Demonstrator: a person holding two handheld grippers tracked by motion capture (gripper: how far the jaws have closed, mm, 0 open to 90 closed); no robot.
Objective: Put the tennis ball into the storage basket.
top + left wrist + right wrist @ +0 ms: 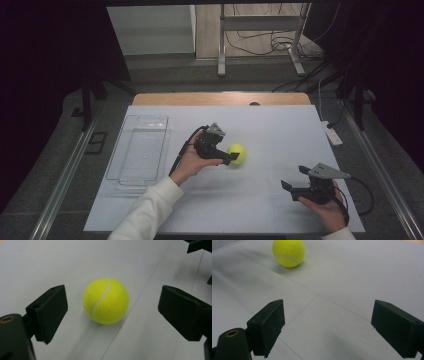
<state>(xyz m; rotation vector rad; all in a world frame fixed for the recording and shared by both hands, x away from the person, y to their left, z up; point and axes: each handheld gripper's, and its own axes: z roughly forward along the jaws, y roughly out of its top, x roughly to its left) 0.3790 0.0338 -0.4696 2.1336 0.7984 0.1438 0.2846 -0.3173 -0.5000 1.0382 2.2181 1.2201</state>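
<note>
While the high view looks down on the grey table (260, 210), the tennis ball (237, 153) sits near the middle of the top, just right of the left gripper (231, 158). Left gripper is held low, jaws pointing right at the ball; cannot tell from above whether a jaw touches it. Left hand (189, 162) wraps the gripper body, white sleeve (145, 212) coming in from the bottom edge. Clear plastic tray (137, 149) lies at the left side of the table, well apart from the ball. Right gripper (292, 182) hangs near the front right, jaws spread, nothing between them, well apart from the ball; right hand (327, 207) under it. White power strip (332, 134) at the right edge.

Left gripper view: tennis ball (106, 300) rests on the table between the two black jaws, a bit closer to the left one. Clear gap on both sides, pads not pressing it. Jaws wide. White seam curves down the ball's face. Dark bits of the other gripper show top right.

Right gripper view: jaws wide, bare table between them. Tennis ball (289, 252) far off at the top left, on the table, well apart from this gripper.
</note>
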